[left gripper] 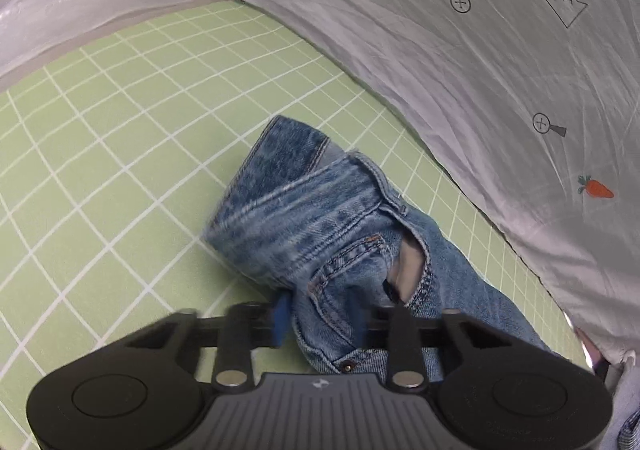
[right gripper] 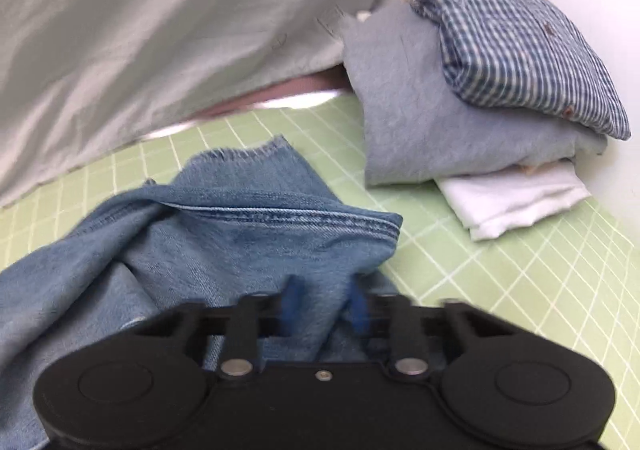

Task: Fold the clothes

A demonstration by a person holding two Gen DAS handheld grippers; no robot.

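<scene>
A pair of blue denim jeans [left gripper: 304, 226] lies bunched on the green grid mat [left gripper: 104, 154]. In the left wrist view my left gripper [left gripper: 320, 316] is shut on the jeans near the waistband and pocket, denim squeezed between its blue pads [left gripper: 280, 316]. The cloth is lifted and blurred. In the right wrist view my right gripper [right gripper: 326, 308] is shut on a fold of the jeans [right gripper: 224, 234], whose frayed leg hem points away from me. Part of the denim drapes off to the left, under the gripper body.
A white printed sheet [left gripper: 480, 50] hangs along the mat's far side, also seen as the pale sheet [right gripper: 140, 30]. At the right stands a stack of folded clothes: a checked shirt [right gripper: 520, 46], a light blue garment [right gripper: 420, 122] and a white one [right gripper: 512, 198]. Clear plastic [left gripper: 60, 2] lies far left.
</scene>
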